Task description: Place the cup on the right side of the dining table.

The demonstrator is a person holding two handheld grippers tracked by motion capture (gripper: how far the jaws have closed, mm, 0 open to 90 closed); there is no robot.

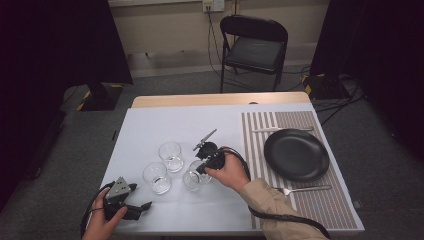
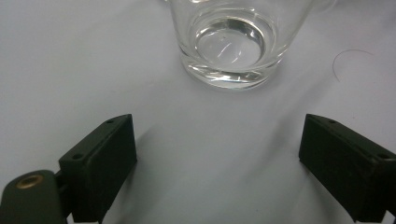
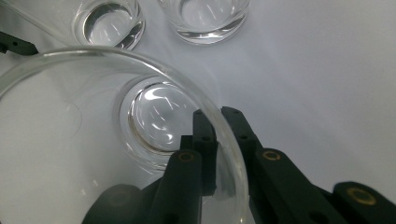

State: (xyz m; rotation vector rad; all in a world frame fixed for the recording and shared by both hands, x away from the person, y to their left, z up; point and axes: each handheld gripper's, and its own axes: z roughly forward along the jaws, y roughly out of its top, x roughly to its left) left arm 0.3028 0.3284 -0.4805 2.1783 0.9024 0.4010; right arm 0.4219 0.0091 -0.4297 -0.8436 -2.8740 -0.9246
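Three clear empty glasses stand on the white table cover. In the high view they are the far one point(image 1: 170, 155), the left one point(image 1: 157, 177) and the right one point(image 1: 194, 176). My right gripper point(image 1: 202, 167) is shut on the right glass's wall. In the right gripper view its jaws point(image 3: 217, 121) pinch the rim of that glass point(image 3: 154, 116), one jaw inside and one outside. My left gripper point(image 1: 141, 196) rests near the front left edge, open. In the left gripper view its jaws point(image 2: 217, 140) stand wide apart, with a glass point(image 2: 229, 42) just ahead, untouched.
A black plate point(image 1: 296, 154) sits on a striped placemat point(image 1: 300, 205) at the right, with a fork point(image 1: 302, 189) in front of it and a knife point(image 1: 280, 129) behind. A folding chair point(image 1: 254, 47) stands beyond the table. Two other glasses point(image 3: 109, 23) point(image 3: 205, 16) stand beyond the held one.
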